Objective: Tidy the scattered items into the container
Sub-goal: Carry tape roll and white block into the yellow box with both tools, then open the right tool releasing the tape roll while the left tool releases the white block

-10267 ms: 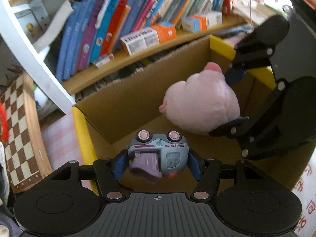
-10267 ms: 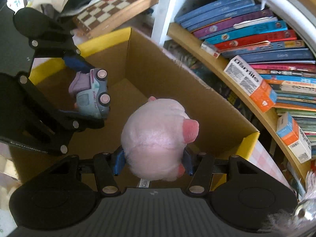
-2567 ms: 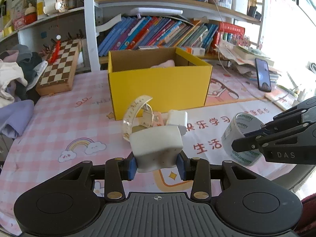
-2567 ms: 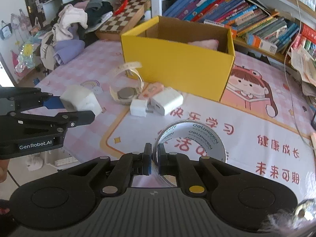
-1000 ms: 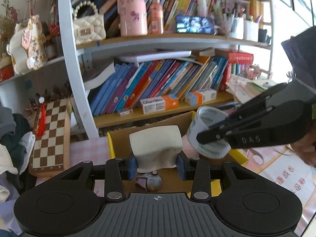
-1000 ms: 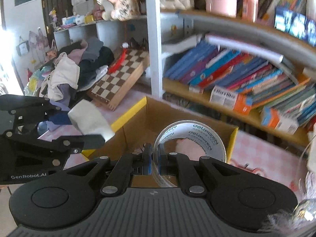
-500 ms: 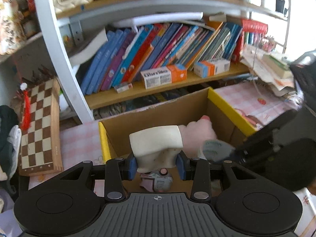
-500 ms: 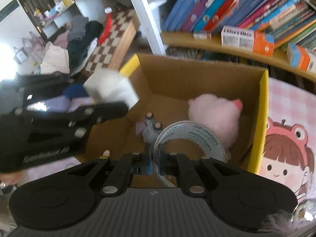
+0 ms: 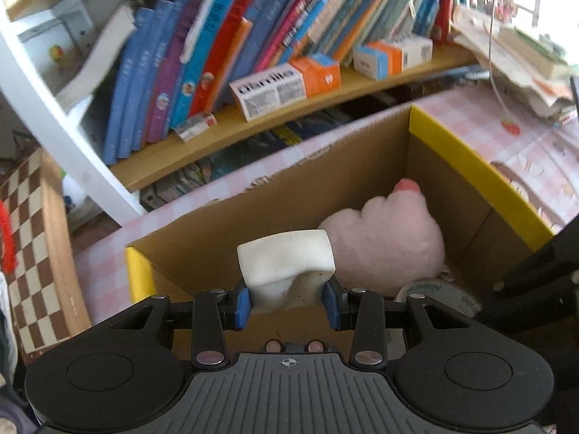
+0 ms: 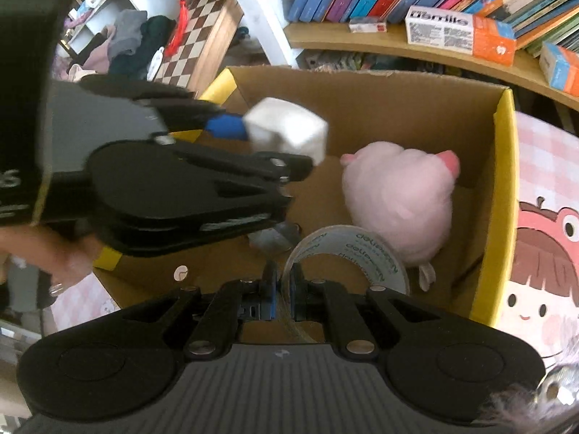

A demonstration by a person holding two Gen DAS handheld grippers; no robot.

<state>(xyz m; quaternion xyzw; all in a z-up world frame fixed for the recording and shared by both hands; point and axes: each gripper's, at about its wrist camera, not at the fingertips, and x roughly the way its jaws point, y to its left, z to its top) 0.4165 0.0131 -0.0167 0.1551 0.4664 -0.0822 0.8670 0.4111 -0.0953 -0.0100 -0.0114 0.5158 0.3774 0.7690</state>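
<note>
The yellow cardboard box (image 9: 470,166) (image 10: 503,166) stands open below both grippers, with a pink plush toy (image 9: 391,242) (image 10: 398,199) lying inside. My left gripper (image 9: 287,305) is shut on a white block (image 9: 287,267) (image 10: 286,133), held over the box's left part. My right gripper (image 10: 282,289) is shut on the rim of a clear tape roll (image 10: 347,256) (image 9: 434,294), lowered into the box beside the plush. A small toy car (image 10: 273,238) shows partly on the box floor, mostly hidden by the left gripper's body.
A bookshelf (image 9: 289,97) with upright books and small cartons (image 10: 459,32) runs right behind the box. A chessboard (image 9: 32,238) (image 10: 195,39) lies to the left, with piled clothes (image 10: 126,36) beyond. A hand (image 10: 54,253) holds the left gripper. A pink checked cloth (image 9: 481,115) covers the table.
Both grippers have come down towards the box, and the views now look into it. The tape roll has sunk beside the plush; the white block now hangs over the box.
</note>
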